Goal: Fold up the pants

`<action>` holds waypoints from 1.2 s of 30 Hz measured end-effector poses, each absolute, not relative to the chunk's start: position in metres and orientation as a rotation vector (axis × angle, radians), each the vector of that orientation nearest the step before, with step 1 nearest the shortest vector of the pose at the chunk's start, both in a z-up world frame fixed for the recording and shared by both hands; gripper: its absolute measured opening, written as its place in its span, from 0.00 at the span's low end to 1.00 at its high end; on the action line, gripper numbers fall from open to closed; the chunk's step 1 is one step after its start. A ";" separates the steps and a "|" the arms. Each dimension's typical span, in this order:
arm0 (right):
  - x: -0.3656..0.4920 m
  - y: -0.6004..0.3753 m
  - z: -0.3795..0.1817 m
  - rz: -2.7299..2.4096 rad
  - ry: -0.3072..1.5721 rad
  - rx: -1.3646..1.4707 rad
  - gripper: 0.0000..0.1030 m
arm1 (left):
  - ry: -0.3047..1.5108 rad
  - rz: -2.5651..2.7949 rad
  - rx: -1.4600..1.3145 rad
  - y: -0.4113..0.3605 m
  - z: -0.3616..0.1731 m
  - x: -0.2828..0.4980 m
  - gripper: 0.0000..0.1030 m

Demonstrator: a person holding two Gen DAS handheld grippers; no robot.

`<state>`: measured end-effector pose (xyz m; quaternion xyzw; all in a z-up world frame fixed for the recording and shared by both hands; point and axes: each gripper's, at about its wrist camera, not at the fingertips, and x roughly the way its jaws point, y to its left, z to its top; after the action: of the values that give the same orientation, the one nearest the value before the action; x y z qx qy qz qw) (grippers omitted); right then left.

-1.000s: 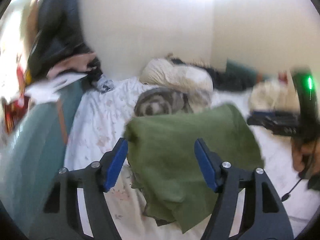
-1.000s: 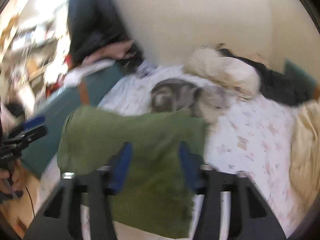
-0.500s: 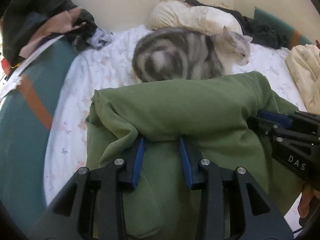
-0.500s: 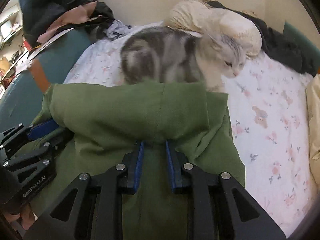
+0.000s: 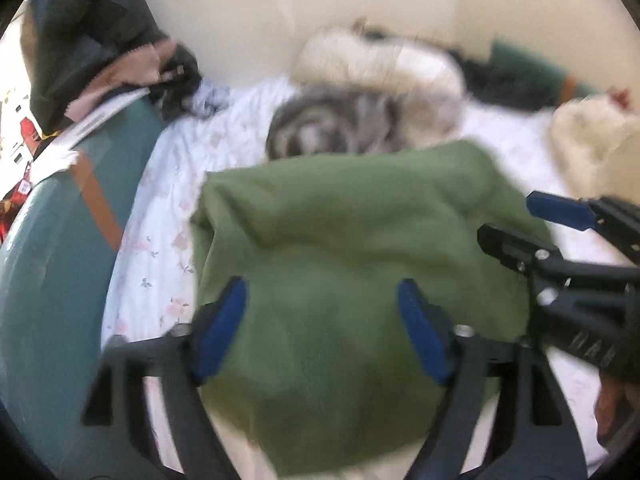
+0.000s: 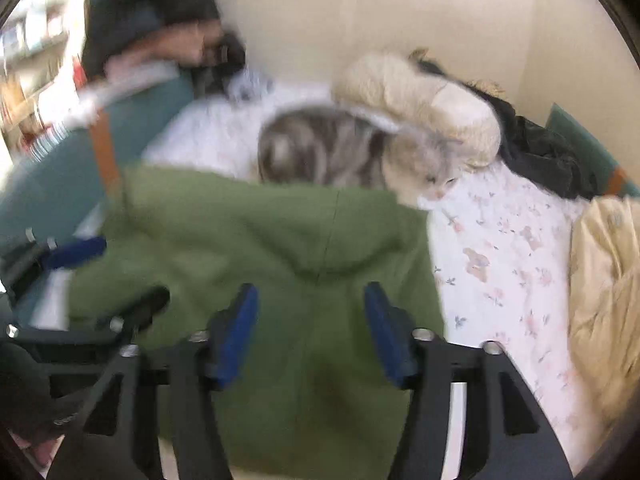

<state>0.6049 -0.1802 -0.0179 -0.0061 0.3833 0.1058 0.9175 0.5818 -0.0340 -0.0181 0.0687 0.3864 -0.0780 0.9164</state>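
While the green pants (image 5: 352, 264) lay folded on the flower-print bed sheet (image 6: 504, 248), just in front of a grey striped cat (image 6: 332, 148), both hand-held grippers hovered over them. The left hand-held gripper (image 5: 320, 332) had just been opening and stood with its blue pads (image 5: 218, 332) apart, nothing clamped. The right hand-held gripper (image 6: 310, 332) had likewise just spread, off the cloth.
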 end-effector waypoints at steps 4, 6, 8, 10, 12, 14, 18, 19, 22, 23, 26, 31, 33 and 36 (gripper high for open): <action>0.529 -0.201 0.002 0.220 0.755 0.045 0.81 | 0.779 -0.172 0.074 -0.003 -0.010 0.488 0.96; 0.469 -0.207 0.012 0.203 0.724 0.044 0.89 | 0.741 -0.140 0.038 0.015 -0.002 0.427 0.96; 0.419 -0.208 0.020 0.207 0.719 0.037 1.00 | 0.683 -0.043 0.048 0.023 0.012 0.367 0.96; 0.360 -0.208 0.033 0.218 0.684 0.027 1.00 | 0.632 0.011 0.022 0.028 0.025 0.318 0.98; 0.303 -0.209 0.044 0.215 0.639 0.038 1.00 | 0.608 -0.009 -0.022 0.028 0.039 0.273 0.99; 0.256 -0.206 0.055 0.201 0.611 0.016 1.00 | 0.572 -0.019 -0.043 0.030 0.051 0.235 0.99; 0.177 -0.203 0.076 0.175 0.551 -0.002 1.00 | 0.508 -0.005 -0.053 0.032 0.074 0.154 0.99; 0.160 -0.203 0.080 0.168 0.548 -0.007 1.00 | 0.511 0.000 -0.053 0.032 0.075 0.138 0.99; 0.115 -0.203 0.087 0.159 0.529 0.004 1.00 | 0.507 0.001 -0.066 0.032 0.080 0.097 0.99; 0.103 -0.204 0.087 0.151 0.528 0.010 1.00 | 0.499 -0.001 -0.063 0.031 0.081 0.077 0.99; 0.067 -0.206 0.081 0.140 0.529 0.034 1.00 | 0.509 -0.056 -0.079 0.030 0.078 0.039 0.99; 0.017 -0.206 0.065 0.107 0.536 0.034 1.00 | 0.531 -0.029 -0.111 0.039 0.066 -0.002 0.99; 0.002 -0.203 0.059 0.101 0.512 0.011 1.00 | 0.510 -0.034 -0.080 0.036 0.058 -0.015 0.99; -0.012 -0.200 0.047 0.105 0.504 0.022 1.00 | 0.475 0.012 -0.020 0.028 0.043 -0.031 0.99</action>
<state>-0.0118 -0.2001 0.0471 0.0109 0.2494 0.0520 0.9670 -0.0306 0.0280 0.0433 -0.0098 0.2353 0.0061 0.9719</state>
